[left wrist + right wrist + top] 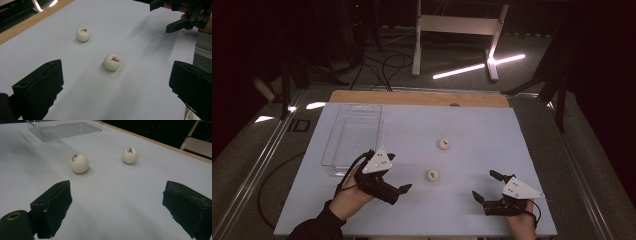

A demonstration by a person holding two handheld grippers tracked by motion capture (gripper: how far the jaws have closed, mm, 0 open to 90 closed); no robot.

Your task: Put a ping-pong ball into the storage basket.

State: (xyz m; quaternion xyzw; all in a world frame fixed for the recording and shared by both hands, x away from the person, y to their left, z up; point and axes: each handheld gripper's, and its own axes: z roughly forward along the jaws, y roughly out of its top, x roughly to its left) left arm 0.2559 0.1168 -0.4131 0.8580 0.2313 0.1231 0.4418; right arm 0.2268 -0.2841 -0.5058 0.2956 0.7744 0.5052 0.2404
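Two white table-tennis balls with small printed logos lie on the white table top. The nearer ball sits between my two grippers. The farther ball lies a little beyond it. My left gripper is held low at the front left, wide open and empty, pointing at the nearer ball. At the front right, my right gripper is also wide open and empty, with both balls ahead of its jaws.
A clear plastic tray rests on the table's left side, just beyond my left hand. A wooden strip runs along the far edge. Beyond the table are a white frame's legs and floor cables.
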